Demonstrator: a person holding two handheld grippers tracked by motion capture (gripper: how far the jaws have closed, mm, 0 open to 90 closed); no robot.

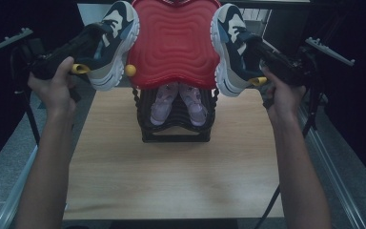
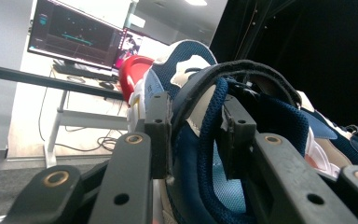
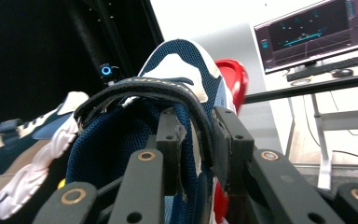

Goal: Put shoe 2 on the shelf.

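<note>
Above the desk (image 1: 171,181), the left gripper (image 2: 196,135) clamps one navy sneaker's (image 1: 112,45) collar; the right gripper (image 3: 193,140) clamps the other sneaker (image 1: 231,47).

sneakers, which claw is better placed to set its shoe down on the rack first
Neither clearly. The left claw grips the left sneaker by its collar, the right claw grips the right sneaker likewise. Both hang beside the red top of the rack, about equally near.
</note>
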